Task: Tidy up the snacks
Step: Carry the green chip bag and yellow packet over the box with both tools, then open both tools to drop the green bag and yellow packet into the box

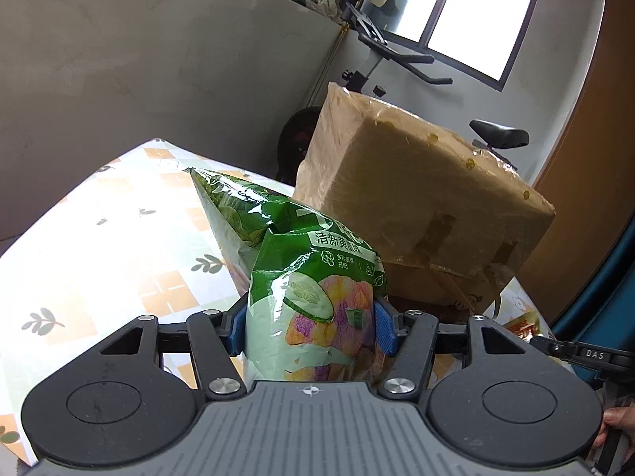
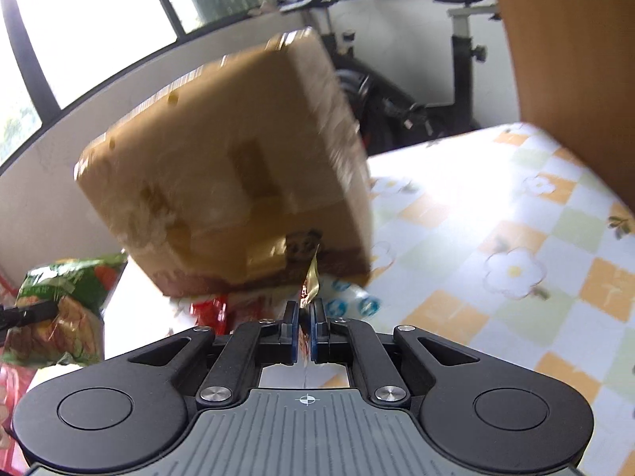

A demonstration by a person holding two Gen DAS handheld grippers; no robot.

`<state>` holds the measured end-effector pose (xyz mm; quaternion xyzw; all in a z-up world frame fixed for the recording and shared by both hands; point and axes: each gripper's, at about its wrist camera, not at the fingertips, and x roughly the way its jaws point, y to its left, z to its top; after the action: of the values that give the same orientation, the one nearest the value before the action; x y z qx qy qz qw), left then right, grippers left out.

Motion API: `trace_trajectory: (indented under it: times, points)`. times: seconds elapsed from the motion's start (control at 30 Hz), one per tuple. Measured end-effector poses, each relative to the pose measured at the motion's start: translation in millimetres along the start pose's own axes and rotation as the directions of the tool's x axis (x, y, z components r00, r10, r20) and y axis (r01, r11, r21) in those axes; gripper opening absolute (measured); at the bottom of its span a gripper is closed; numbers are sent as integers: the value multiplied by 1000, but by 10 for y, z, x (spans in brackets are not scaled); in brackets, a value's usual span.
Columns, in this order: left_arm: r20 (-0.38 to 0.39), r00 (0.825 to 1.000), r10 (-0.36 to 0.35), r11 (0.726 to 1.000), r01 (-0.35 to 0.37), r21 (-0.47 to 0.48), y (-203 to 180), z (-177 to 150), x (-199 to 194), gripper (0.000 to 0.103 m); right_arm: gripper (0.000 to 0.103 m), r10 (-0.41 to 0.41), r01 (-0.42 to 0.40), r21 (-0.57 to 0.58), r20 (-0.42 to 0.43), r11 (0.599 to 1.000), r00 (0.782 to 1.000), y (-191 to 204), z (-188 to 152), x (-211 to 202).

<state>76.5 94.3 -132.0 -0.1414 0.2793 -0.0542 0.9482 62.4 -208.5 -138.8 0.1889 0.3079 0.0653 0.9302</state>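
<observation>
— Behind everything we see a grey wall, windows and an exercise bike (image 1: 401,55), with a table under a flowered checked tablecloth (image 1: 119,246) in front of us. What do we have on the left?

— Our left gripper (image 1: 309,329) is clamped on a green snack bag (image 1: 309,277); both blue pads press into its sides, and the bag stands up between them. Its lower end is hidden behind the gripper body. A second green bag (image 1: 230,206) pokes up just behind it, and we cannot tell where one ends and the other begins.

— And further right?

— A big cardboard box (image 1: 416,198) wrapped in clear film sits at the far side of the table, close behind the bags. In the right wrist view it is blurred, so the print near its base is unreadable.

— What about our right gripper (image 2: 304,327)?

— Its jaws are together, pinching a thin gold-and-red wrapper (image 2: 311,285) whose tip sticks up above the pads. Most of that wrapper is hidden, so we cannot say what snack it is. Red packets (image 2: 212,309) and something white with blue marks (image 2: 353,297) lie near the box's base, cut off by the gripper.

— Anything at the right edge of the left view?

— Part of a hand (image 1: 617,424), mostly out of frame.
</observation>
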Motion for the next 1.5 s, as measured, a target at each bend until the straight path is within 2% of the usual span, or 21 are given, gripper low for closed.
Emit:
trace_trajectory:
  times: [0.2, 0.37, 0.47, 0.6, 0.73, 0.83, 0.93, 1.13, 1.27, 1.33, 1.37, 1.4, 1.43, 1.5]
  points:
    - [107, 994, 9, 1000, -11, 20, -43, 302, -280, 63, 5, 38, -34, -25, 168, 999, 985, 37, 424, -435]
    - [225, 974, -19, 997, 3, 71, -182, 646, -462, 63, 5, 92, -74, -71, 315, 995, 945, 121, 853, -688]
    - [282, 958, -55, 991, 19, 130, -326, 885, -506, 63, 5, 137, -101, -118, 354, 988, 925, 206, 1097, -679]
    - [329, 937, -119, 982, 62, 179, -577, 1134, -480, 63, 5, 193, -133, -182, 366, 974, 910, 366, 1374, -517]
    - [322, 932, -164, 966, 86, 243, -864, 1344, -201, 63, 5, 232, -168, -211, 332, 963, 914, 492, 1544, -190]
    - [279, 940, -197, 961, 129, 244, -1008, 1488, 138, 63, 5, 230, -172, -209, 301, 963, 925, 573, 1640, 91]
    - [221, 955, -199, 955, 138, 264, -1139, 1594, 553, 63, 5, 203, -152, -203, 263, 967, 943, 640, 1697, 374]
    - [108, 987, -120, 947, 81, 309, -1245, 1571, 1171, 63, 5, 136, -106, -171, 180, 980, 974, 695, 1675, 831]
    - [50, 996, -74, 943, 54, 328, -1258, 1539, 1372, 65, 6, 76, -52, -168, 141, 984, 987, 732, 1642, 985]
    - [28, 998, -58, 944, 45, 326, -1173, 1502, 1353, 67, 12, 44, -19, -180, 139, 984, 989, 752, 1626, 993]
    - [32, 998, -49, 944, 36, 328, -1144, 1496, 1328, 68, 15, 35, -6, -195, 144, 981, 989, 758, 1614, 975]
    - [47, 998, -45, 943, 27, 332, -1105, 1514, 1314, 76, 22, 26, 7, -216, 150, 976, 988, 775, 1605, 956]
    - [64, 997, -45, 942, 21, 335, -1083, 1529, 1282, 84, 25, 17, 20, -232, 155, 973, 988, 789, 1592, 938]
    - [96, 994, -49, 943, 14, 333, -1039, 1537, 1170, 90, 30, 1, 43, -260, 166, 965, 986, 807, 1568, 882]
